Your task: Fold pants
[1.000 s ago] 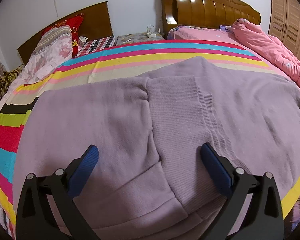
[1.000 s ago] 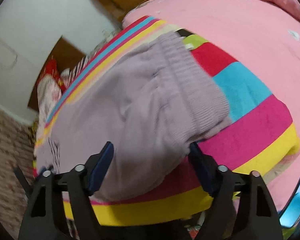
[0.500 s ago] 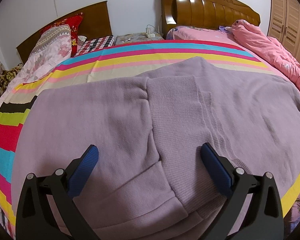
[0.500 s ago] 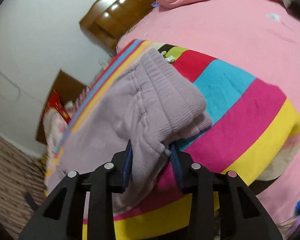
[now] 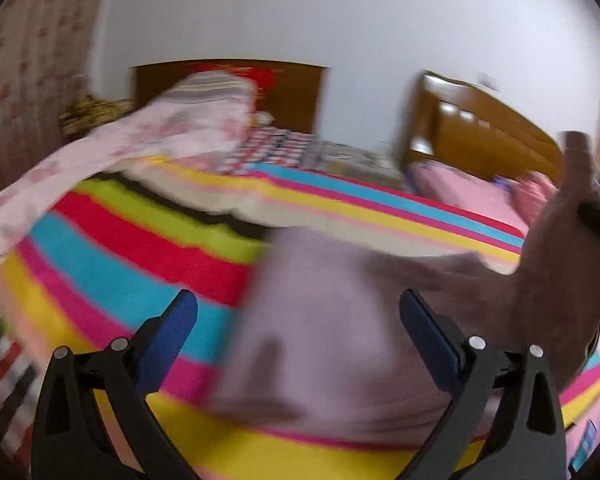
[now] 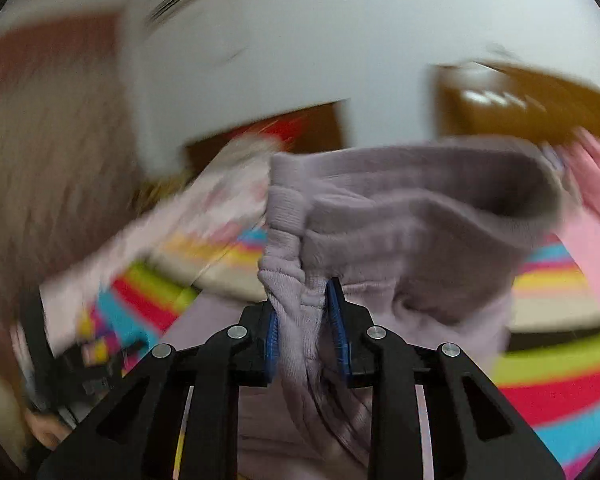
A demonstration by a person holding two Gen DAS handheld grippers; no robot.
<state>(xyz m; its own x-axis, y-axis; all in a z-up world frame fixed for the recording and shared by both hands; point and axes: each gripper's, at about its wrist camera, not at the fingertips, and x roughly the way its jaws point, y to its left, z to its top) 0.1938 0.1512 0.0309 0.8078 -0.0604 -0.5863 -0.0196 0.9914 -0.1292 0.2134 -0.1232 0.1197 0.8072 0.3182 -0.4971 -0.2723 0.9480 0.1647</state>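
The lilac pants (image 5: 332, 320) lie on the striped bedspread (image 5: 132, 264), blurred by motion. My left gripper (image 5: 298, 328) is open and empty, just above the left edge of the pants. My right gripper (image 6: 306, 320) is shut on the bunched ribbed waistband of the pants (image 6: 400, 216) and holds it lifted off the bed; the fabric drapes over and hangs down from the jaws. In the left wrist view the lifted fabric (image 5: 560, 280) rises at the right edge.
A floral quilt (image 5: 120, 144) and pillows lie at the far left. Wooden headboards (image 5: 480, 132) stand against the white wall. A pink bed (image 5: 468, 192) lies to the right. The other gripper's black frame (image 6: 60, 360) shows at the lower left of the right wrist view.
My right gripper, shut on the waistband, has lifted it up and swung it over toward the left. My left gripper has swung left to the pants' edge, still open.
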